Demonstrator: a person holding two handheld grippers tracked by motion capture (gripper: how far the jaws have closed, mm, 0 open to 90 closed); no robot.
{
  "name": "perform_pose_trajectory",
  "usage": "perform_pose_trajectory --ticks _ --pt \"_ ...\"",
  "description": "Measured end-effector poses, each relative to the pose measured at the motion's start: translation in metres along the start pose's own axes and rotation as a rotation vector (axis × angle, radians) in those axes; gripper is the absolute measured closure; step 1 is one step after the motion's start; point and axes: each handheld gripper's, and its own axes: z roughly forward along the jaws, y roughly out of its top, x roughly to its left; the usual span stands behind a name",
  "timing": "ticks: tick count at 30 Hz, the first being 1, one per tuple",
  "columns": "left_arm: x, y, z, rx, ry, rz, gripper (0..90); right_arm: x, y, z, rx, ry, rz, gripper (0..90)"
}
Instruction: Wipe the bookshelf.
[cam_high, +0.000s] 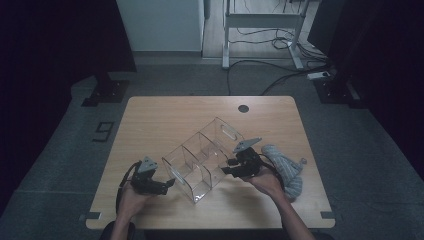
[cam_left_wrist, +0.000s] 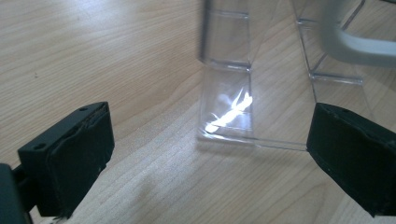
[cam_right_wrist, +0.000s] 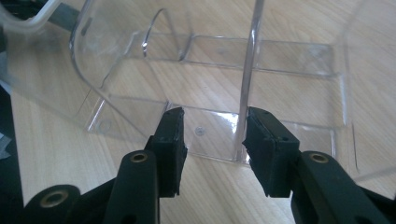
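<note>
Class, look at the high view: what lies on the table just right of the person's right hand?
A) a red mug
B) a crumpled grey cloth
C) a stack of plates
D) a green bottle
B: a crumpled grey cloth lies on the table beside the right gripper, which is at the clear divided organizer.

Dark marker on the floor (cam_high: 103, 131) left of the table (cam_high: 150, 120), apparently a "9"
</note>
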Motion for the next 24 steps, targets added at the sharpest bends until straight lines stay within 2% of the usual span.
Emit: perform_pose_trajectory --ticks 9,12,15,19,24 --pt "0.004 -0.001 0.003 0.009 0.026 -0.015 0.4 0.014 0.002 0.007 0.023 0.014 -0.02 54.7" --pt "0.003 -0.003 -0.001 0.005 0.006 -0.024 0.8 0.015 0.002 0.008 0.022 0.022 -0.017 54.3" --pt "-0.002 -0.005 -0.007 0.0 -0.001 -0.014 0.8 0.015 0.001 0.007 0.018 0.042 -0.015 50.7" --pt "-0.012 -0.008 -0.018 -0.019 -0.023 0.004 0.8 0.014 -0.002 0.003 0.013 0.033 -0.01 47.0" --pt "-0.025 -0.006 -0.025 -0.019 -0.051 0.041 0.0 0.013 -0.012 -0.004 0.02 0.013 0.009 45.1"
